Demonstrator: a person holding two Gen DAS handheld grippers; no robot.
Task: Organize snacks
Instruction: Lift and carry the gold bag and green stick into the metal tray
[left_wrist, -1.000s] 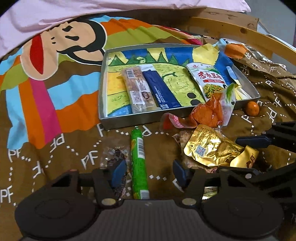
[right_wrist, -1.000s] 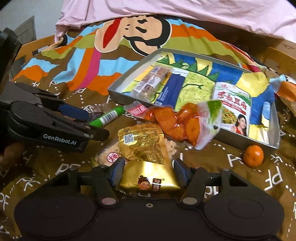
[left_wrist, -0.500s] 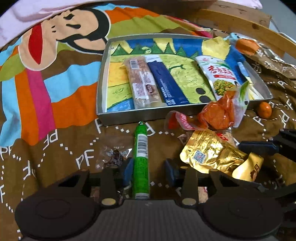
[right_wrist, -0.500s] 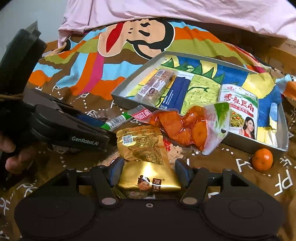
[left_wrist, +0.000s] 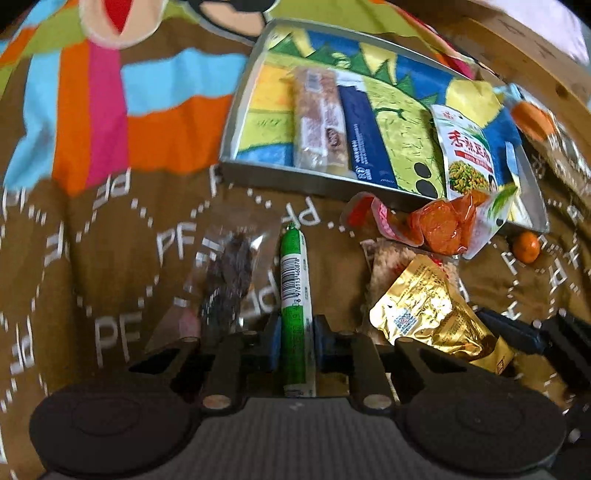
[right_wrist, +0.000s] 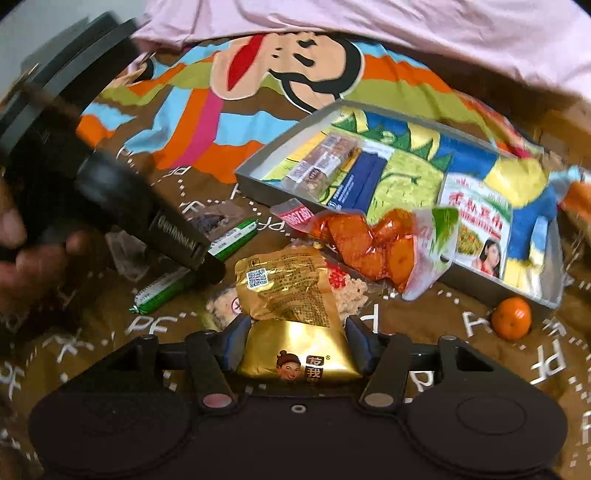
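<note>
A soft printed cloth cover (left_wrist: 110, 221) is spread under everything. A dull grey metal tray (left_wrist: 295, 177) is seen – its floor lined with printed paper. A gold foil packet (right_wrist: 291, 284) looks glossy and crinkled; a green sausage (left_wrist: 293, 280) is wrapped in smooth shiny plastic.

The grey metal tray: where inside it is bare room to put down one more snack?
Grey metal tray: its left strip, between the wall and the clear-wrapped bar, is bare, as is the middle between the dark blue packet and the white pea bag. The right end is crowded.
</note>
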